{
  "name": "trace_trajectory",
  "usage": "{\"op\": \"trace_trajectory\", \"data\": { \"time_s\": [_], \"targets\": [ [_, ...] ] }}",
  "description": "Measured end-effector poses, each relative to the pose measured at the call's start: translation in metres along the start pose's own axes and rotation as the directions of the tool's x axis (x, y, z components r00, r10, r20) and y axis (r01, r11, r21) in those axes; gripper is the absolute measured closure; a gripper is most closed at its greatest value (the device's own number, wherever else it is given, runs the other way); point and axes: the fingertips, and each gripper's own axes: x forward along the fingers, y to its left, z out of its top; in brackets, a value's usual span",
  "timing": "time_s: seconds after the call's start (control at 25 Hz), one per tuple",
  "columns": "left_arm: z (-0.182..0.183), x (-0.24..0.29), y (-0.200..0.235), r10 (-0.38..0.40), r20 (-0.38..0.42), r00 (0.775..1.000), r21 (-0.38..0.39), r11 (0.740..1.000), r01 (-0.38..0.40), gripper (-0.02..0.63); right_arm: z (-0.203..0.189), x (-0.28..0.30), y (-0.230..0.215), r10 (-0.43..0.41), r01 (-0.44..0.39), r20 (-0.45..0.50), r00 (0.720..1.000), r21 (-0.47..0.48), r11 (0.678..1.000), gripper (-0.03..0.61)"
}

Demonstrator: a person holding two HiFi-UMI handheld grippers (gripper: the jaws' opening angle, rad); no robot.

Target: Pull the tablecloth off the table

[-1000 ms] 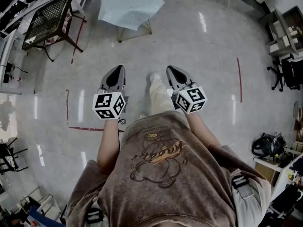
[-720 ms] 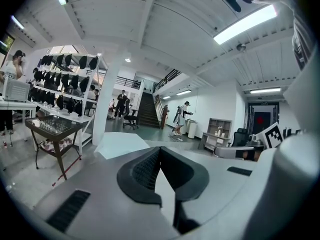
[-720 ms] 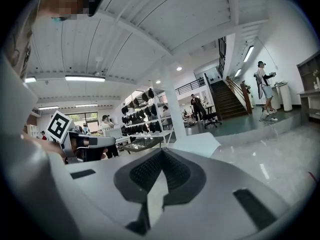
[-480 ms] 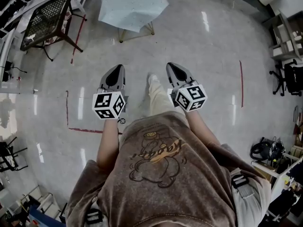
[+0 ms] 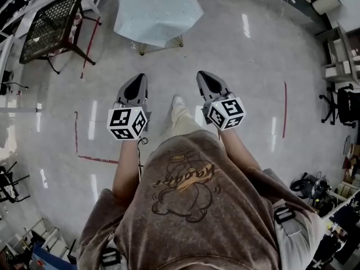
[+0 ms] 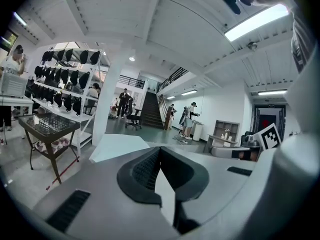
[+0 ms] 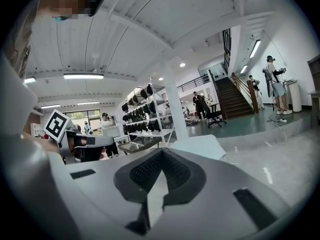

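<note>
Fingers (image 6: 144, 170) of the left gripper (image 5: 138, 79) are clenched together on nothing, and so are those of the right gripper (image 5: 202, 75). Both are held side by side over the floor (image 5: 253, 94), well apart from the pale blue tablecloth (image 5: 157, 10), which drapes a small worktop (image 5: 141, 50) ahead. A black mesh stand (image 5: 50, 18) is left of it. The shirt (image 5: 185, 179) print cannot be read.

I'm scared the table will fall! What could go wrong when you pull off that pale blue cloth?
The pale blue tablecloth drapes a table on thin legs; a hard tug might tip or drag it. The left gripper and right gripper are both shut and empty, far from the cloth; unless they open first, they may miss it. The black mesh side table nearby could get bumped.
</note>
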Motion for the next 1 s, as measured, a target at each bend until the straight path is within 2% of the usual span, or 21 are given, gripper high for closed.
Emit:
{"op": "trace_trajectory", "data": {
  "time_s": [0.64,0.84,1.0],
  "targets": [
    [0.049,0.128,0.030,0.064,-0.029,0.998,-0.002,0.998,-0.064,0.595,0.055,0.114,-0.103,0.112,-0.112,-0.006,0.994,0.016,0.994,0.571],
    [0.058,0.146,0.032,0.100,-0.026,0.995,0.006,0.995,-0.100,0.595,0.064,0.134,-0.117,0.154,-0.154,-0.007,0.988,0.011,0.988,0.572],
    [0.056,0.150,0.040,0.086,-0.049,0.995,-0.022,0.996,-0.087,0.595,0.064,0.150,-0.110,0.176,-0.176,-0.011,0.984,0.019,0.984,0.572]
  ]
}}
